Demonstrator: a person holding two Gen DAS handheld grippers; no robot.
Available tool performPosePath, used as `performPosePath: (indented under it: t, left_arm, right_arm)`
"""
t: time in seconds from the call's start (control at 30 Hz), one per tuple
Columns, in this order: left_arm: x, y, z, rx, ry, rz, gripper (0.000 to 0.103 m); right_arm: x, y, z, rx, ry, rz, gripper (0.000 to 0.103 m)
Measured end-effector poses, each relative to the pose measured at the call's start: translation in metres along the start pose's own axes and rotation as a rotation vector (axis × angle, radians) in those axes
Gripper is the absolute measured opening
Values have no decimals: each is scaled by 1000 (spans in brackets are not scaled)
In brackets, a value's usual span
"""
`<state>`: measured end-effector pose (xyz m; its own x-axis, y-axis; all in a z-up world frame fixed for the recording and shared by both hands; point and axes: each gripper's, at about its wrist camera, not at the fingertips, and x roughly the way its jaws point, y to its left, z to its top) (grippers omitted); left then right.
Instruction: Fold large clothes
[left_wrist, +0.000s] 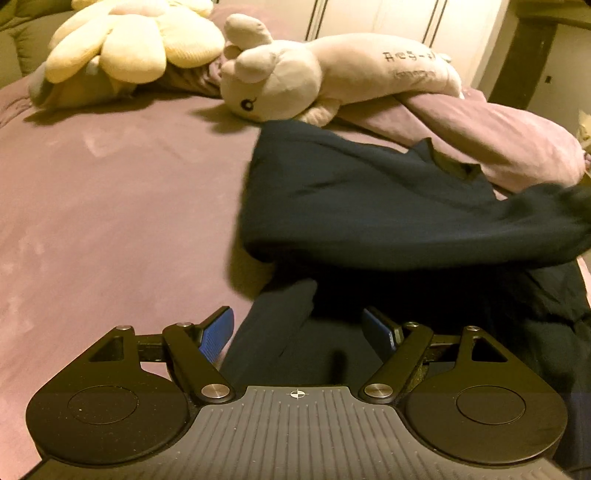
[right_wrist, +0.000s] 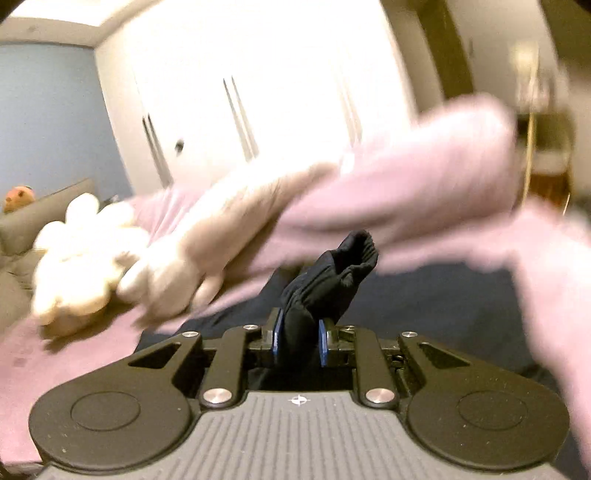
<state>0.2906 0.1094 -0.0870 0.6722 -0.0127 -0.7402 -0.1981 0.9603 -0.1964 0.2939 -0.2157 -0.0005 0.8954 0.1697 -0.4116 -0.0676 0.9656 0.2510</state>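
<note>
Left wrist view, nearest the lens: the left gripper (left_wrist: 301, 330) stands with its jaws spread wide, the blue pads (left_wrist: 218, 334) clear of any cloth; a strip of the dark navy garment (left_wrist: 369, 206) lies on the bed between and beneath them, not pinched. Just beyond, the main body of that garment is heaped on the right half of the mauve bedsheet (left_wrist: 110, 206), one fold raised and blurred at the right edge of the frame. Farther on, a pink duvet (left_wrist: 498, 136) is bunched beside the garment's far right edge, and a cream rabbit plush toy (left_wrist: 332, 74) lies along the head of the bed, its muzzle just beside the garment's far corner. A yellow flower-shaped cushion (left_wrist: 136, 40) sits to the left of the rabbit, and white wardrobe doors (left_wrist: 388, 18) stand behind. Right wrist view, nearest the lens: the right gripper (right_wrist: 300, 341) has its jaws drawn close and pinching a bunched fold of the same navy garment, which rises in a crumpled tuft above the pads. This grip is not visible from the left camera. Behind the tuft the view is heavily motion-blurred; the pink duvet, the plush toys and the bright wardrobe are recognisable only in outline. A small orange toy (right_wrist: 18, 195) at far left appears in this view alone.
</note>
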Motion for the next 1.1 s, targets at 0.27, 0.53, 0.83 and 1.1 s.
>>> performPosePath:
  t: [0.27, 0.53, 0.83, 1.1]
  left_arm:
    - [44, -24, 20, -18, 69, 36, 82]
    - [53, -30, 17, 49, 77, 50, 82]
    - [53, -24, 20, 40, 80, 57, 82]
    - [18, -22, 25, 103, -37, 75, 82]
  right_arm:
    - [38, -112, -21, 231, 168, -125, 36]
    - [60, -136, -61, 491, 265, -23, 42]
    - [63, -111, -12, 93, 120, -192, 26]
    - [47, -142, -16, 185, 141, -317, 61]
